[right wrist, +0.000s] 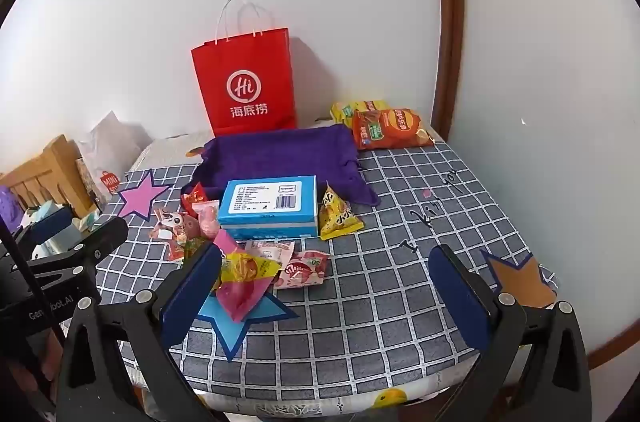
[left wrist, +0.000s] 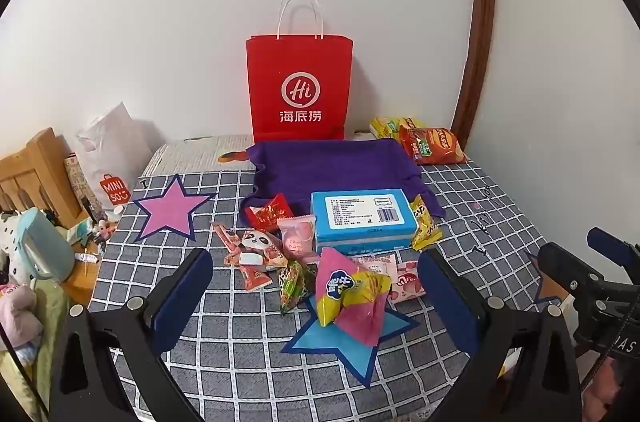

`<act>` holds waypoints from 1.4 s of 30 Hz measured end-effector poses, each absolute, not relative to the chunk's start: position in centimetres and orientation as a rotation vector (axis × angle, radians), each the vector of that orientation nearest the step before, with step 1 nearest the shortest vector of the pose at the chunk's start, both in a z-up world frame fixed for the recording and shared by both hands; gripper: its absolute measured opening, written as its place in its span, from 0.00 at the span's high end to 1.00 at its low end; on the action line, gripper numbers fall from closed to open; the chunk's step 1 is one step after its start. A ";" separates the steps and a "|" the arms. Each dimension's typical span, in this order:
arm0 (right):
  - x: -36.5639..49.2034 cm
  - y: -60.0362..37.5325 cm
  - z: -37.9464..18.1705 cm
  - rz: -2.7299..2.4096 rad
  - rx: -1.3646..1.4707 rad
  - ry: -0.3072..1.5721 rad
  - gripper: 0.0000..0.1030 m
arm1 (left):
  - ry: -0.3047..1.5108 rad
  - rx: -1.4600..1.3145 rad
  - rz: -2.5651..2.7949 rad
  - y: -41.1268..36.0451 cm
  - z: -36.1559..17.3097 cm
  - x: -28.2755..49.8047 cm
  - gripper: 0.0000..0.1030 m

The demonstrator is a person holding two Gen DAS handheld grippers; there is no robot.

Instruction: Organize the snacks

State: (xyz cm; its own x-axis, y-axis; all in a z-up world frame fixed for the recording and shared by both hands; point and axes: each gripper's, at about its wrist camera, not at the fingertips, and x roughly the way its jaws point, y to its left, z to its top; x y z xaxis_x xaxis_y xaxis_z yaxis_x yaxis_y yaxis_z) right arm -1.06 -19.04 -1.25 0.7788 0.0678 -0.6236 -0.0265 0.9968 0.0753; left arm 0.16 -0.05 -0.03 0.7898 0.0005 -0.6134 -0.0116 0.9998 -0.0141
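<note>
Hovering over the checked bench (left wrist: 240, 362), both jaws spread wide and holding nothing: left gripper (left wrist: 316, 296), right gripper (right wrist: 326, 286). Snacks heaped loose at mid-bench around the blue box (left wrist: 362, 218); nearest, a pink-and-yellow packet (left wrist: 352, 298) lying on the blue star (left wrist: 360, 346). Purple cloth tray (left wrist: 332, 164) behind the heap, empty; red paper bag (left wrist: 300, 86) upright against the wall. Judged the opening step, nothing sorted yet. Next move probably called for lowering the left gripper around that nearest packet, closing gently on crinkly film.
</note>
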 end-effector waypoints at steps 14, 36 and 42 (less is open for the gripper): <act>-1.0 -19.3 -1.0 0.047 0.065 0.677 0.01 | 0.642 -0.052 -0.015 0.7 0.5 -0.2 0.00; -1.2 -18.5 -1.0 0.055 0.067 0.666 0.01 | 0.641 -0.063 -0.016 0.6 0.1 -0.4 0.00; -1.4 -18.2 -1.0 0.053 0.066 0.662 0.01 | 0.642 -0.061 -0.013 0.5 0.1 -0.3 0.01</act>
